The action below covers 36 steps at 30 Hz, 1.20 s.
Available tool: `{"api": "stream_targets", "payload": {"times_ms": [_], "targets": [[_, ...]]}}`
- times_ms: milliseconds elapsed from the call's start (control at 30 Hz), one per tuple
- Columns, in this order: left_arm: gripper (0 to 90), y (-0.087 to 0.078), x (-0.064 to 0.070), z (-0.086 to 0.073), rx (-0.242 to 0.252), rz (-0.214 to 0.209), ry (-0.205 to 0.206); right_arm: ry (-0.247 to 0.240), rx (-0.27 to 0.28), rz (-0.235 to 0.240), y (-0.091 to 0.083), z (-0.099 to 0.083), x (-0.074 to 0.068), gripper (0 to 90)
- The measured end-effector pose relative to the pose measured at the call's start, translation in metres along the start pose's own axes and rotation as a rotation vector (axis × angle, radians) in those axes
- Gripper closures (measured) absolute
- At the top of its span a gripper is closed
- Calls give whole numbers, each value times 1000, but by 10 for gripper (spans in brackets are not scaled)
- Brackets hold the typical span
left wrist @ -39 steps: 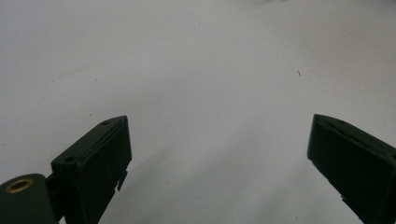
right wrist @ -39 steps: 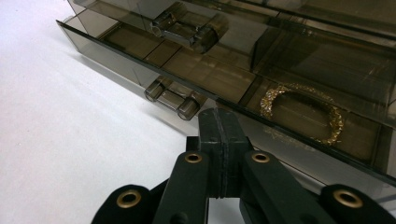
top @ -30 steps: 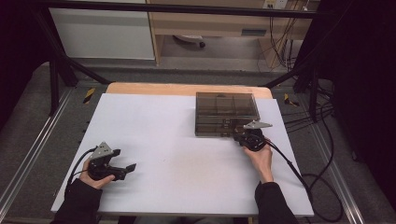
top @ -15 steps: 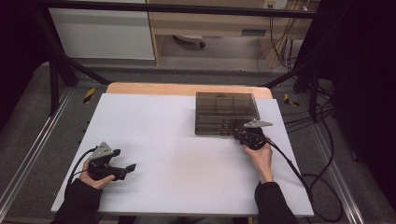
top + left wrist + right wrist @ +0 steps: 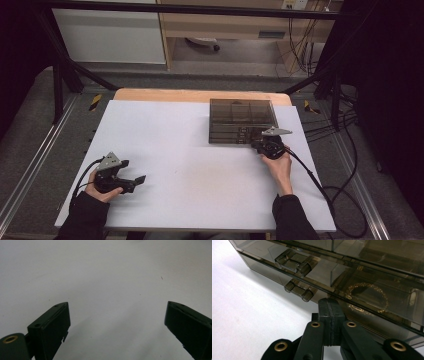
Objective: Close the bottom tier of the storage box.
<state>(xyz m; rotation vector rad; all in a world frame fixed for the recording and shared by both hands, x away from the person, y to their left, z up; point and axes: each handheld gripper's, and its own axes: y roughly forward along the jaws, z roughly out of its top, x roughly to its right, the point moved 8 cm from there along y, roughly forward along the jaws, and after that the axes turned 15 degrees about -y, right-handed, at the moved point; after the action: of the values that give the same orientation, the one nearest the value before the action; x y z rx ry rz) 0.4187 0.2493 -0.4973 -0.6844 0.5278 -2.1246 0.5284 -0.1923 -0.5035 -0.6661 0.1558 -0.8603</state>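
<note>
A smoky translucent drawer box [image 5: 242, 120] stands on the white table [image 5: 190, 165] at the back right. In the right gripper view its front [image 5: 352, 277] shows two clear drawer handles [image 5: 295, 262], one above the other, and a gold chain loop [image 5: 367, 298] inside a drawer. My right gripper [image 5: 328, 305] is shut, jaws pressed flat together, with its tip against the box's lowest front, just right of the handles; nothing shows between the jaws. In the high view it [image 5: 263, 145] sits at the box's front right corner. My left gripper [image 5: 136, 181] rests open at the front left over bare table [image 5: 115, 290].
Black cables [image 5: 325, 190] trail from the right gripper off the table's right side. A wooden strip [image 5: 200, 95] edges the table's far side. Metal frame rails [image 5: 35, 160] run along both sides, with cabinets [image 5: 110, 30] behind.
</note>
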Motion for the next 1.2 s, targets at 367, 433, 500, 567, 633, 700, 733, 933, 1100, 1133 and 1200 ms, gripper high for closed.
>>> {"api": "stream_targets", "payload": {"times_ms": [367,433,500,567,633,700,733,933,1100,1133,1200], "targets": [[64,0,0,0,-1,0,0,-2,-3,-1,1,0,1,900],[64,0,0,0,0,0,-1,1,-1,-3,1,0,1,900],[64,0,0,0,1,1,-1,2,2,-4,-2,1,1,900],[64,0,-1,0,2,1,-2,1,2,0,-6,1,-2,900],[67,0,-1,0,0,4,-4,-8,1,5,-10,1,-6,897],[66,0,0,0,0,1,0,-14,8,8,-14,2,-9,877],[63,0,0,0,0,0,1,-13,13,12,-17,3,-11,864],[64,0,0,0,-1,0,-1,3,23,38,-30,5,-22,687],[64,0,1,0,0,0,0,12,31,37,-42,6,-29,402],[64,0,1,0,0,0,-1,7,29,34,-44,6,-30,354],[64,0,1,0,-1,0,-2,11,16,37,-48,4,-32,269]]}}
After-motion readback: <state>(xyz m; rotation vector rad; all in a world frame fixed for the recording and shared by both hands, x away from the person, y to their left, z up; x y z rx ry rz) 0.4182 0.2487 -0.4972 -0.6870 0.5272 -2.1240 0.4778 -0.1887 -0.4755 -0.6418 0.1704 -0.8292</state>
